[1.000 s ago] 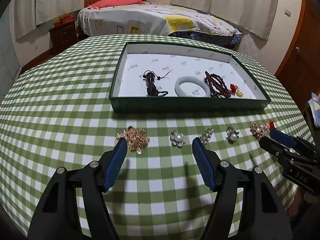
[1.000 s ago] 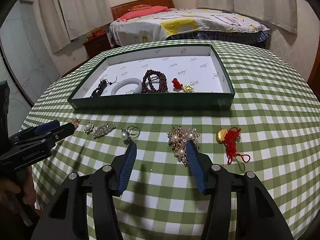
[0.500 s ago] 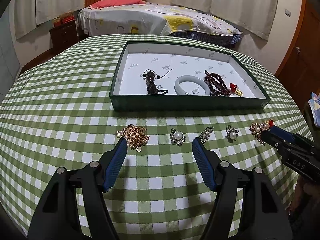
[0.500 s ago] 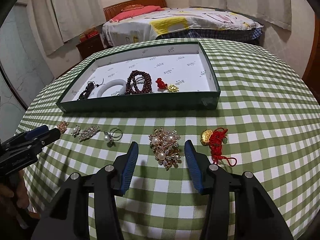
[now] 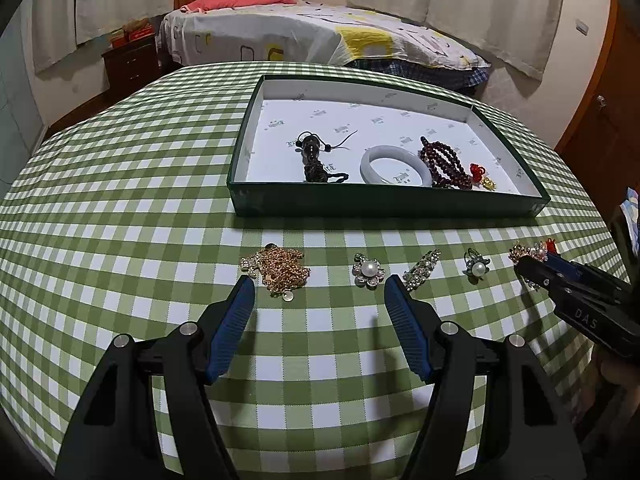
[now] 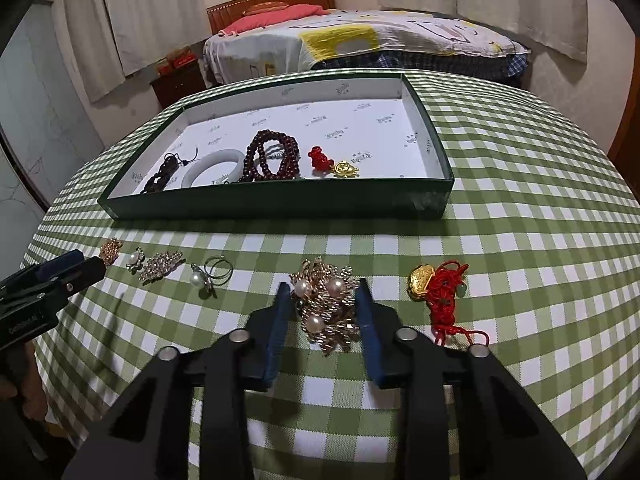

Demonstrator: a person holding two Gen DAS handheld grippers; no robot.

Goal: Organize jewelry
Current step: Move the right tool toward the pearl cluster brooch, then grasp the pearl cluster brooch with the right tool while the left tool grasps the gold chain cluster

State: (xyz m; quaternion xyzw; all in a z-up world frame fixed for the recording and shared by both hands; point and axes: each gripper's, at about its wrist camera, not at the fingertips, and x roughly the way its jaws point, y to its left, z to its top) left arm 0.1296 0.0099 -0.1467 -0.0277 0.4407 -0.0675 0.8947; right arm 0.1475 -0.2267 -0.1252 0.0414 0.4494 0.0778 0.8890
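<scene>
Brooch (image 6: 326,306) between open right tongs (image 6: 323,294) | pads beside, contact unclear

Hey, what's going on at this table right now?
A person is sorting jewelry into a green tray. The right gripper straddles a gold pearl brooch on the checkered tablecloth, fingers open, not yet clamped. The left gripper hovers open near a gold chain piece. Bracelets already lie in the tray.

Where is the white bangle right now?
In the left wrist view, the white bangle lies inside the green tray, near its front wall, between the dark beaded cord and the dark red bead bracelet.
</scene>
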